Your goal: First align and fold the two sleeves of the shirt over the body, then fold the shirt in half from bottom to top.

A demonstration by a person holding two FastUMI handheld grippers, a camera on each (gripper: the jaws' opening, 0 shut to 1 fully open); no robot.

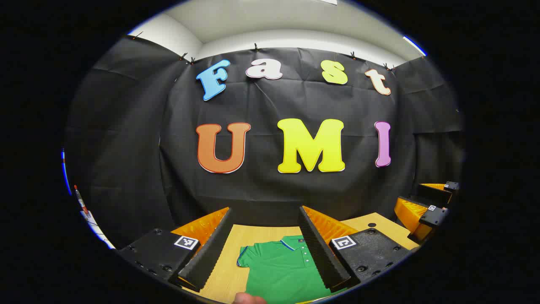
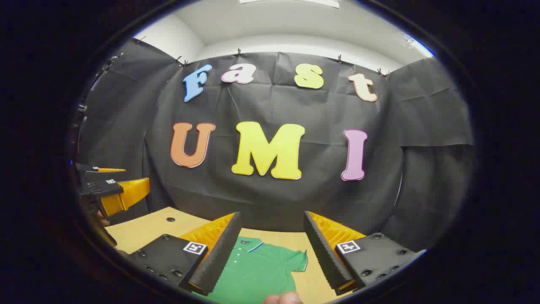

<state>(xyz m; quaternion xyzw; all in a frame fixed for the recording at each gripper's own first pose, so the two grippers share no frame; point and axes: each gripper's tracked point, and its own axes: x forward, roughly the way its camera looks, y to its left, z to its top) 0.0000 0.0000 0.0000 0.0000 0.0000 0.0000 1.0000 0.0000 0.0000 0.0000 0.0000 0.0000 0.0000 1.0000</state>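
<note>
My 2 grippers hang above the table with nothing between their fingers — the left gripper (image 1: pixel 265 249) stands wide apart, the right gripper (image 2: pixel 270 253) likewise. Below them the green short-sleeved polo shirt (image 1: pixel 280 270) lies flat on the pale wooden table (image 1: pixel 228 270), collar toward the wall, 1 sleeve (image 1: pixel 244 257) spread to my left, the other sleeve (image 2: pixel 297 259) to my right. The knit looks soft and limp, so I judge a pinch may catch both layers or drag the body askew — then the sleeves fold crooked. My ridged pads (image 1: pixel 206 253) should bite thin cloth well. A fingertip (image 1: pixel 249 299) shows at the lower edge.
</note>
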